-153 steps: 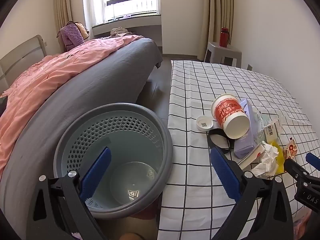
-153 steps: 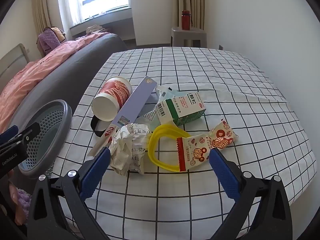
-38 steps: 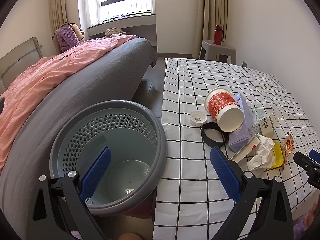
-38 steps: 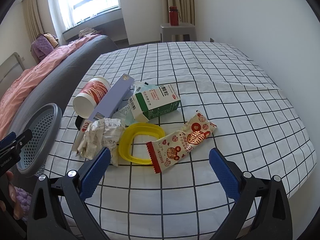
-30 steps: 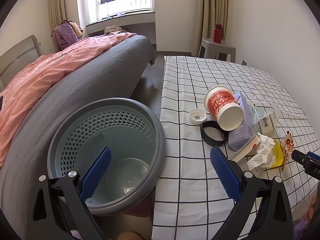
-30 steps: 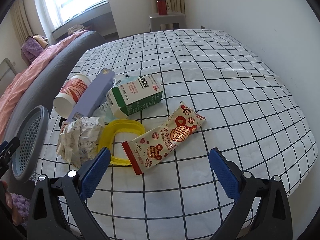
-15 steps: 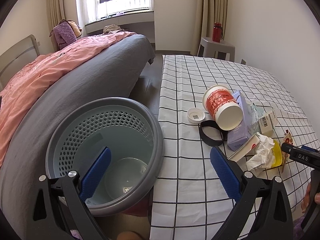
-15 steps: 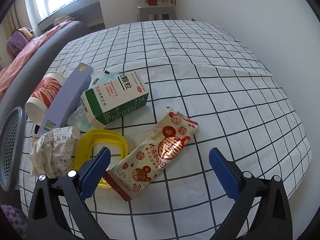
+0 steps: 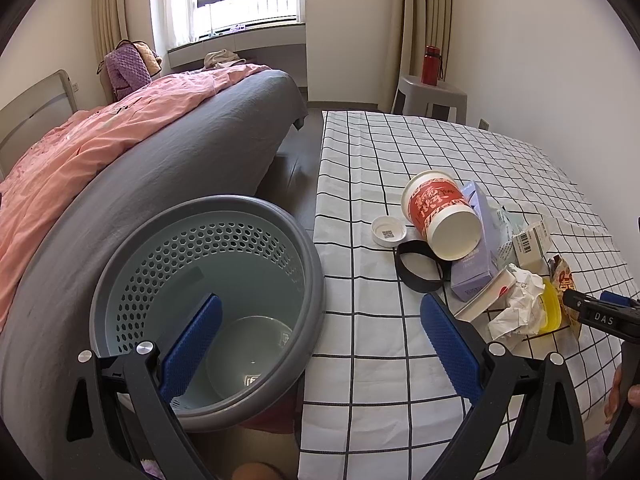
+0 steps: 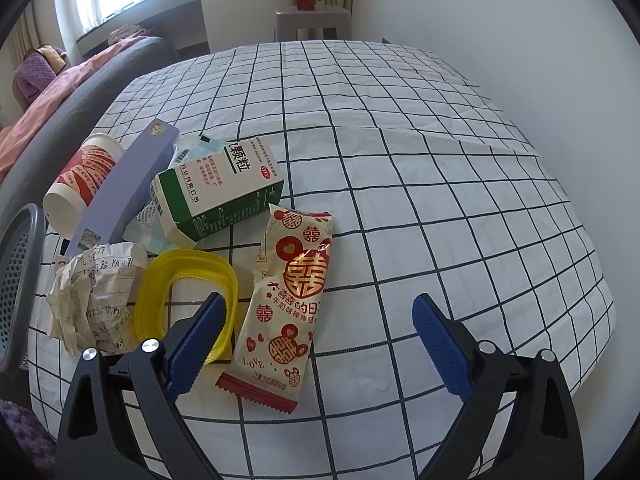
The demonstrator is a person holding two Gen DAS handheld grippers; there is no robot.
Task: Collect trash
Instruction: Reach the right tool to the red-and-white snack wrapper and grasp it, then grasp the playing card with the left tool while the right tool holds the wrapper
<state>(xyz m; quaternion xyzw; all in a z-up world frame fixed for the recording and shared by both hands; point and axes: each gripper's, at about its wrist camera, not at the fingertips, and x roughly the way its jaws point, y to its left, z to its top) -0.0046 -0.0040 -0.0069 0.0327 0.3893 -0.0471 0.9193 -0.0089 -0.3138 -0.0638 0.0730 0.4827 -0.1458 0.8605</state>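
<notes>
Left gripper (image 9: pixel 320 328): jaws spread wide, nothing between them, hanging over the near rim of the round grey perforated plastic bin (image 9: pixel 208 292), which sits at 9 o'clock of the checked-cloth surface (image 10: pixel 400 160) and holds no trash that I can see.

Trash heap, left to right in the right wrist view: red-and-white paper cup (image 10: pixel 80 184) on its side; long lilac carton (image 10: pixel 128 188); crumpled handwritten paper ball (image 10: pixel 96 296); green-and-white medicine box (image 10: pixel 220 192); yellow plastic ring lid (image 10: pixel 188 296); cream-and-red foil snack wrapper (image 10: pixel 292 300), lying flat toward 12 o'clock.

Right gripper (image 10: pixel 316 340): jaws open and straddling the wrapper's lower half, pads not yet touching it.

Handling, as I judge it: the wrapper is feather-light, limp and slick, and will crumple rather than resist. Best pinched across the middle of its width, pressing down so the film bunches between the pads. The left pad sits on the yellow lid's edge and may catch it too.

Against a second ago: the right gripper has closed in on the heap, the wrapper now fills the gap and looks more upright in view, and the jaws have just been closing. The left view is unchanged, bar the right gripper's tip reaching farther in at 3 o'clock.
</notes>
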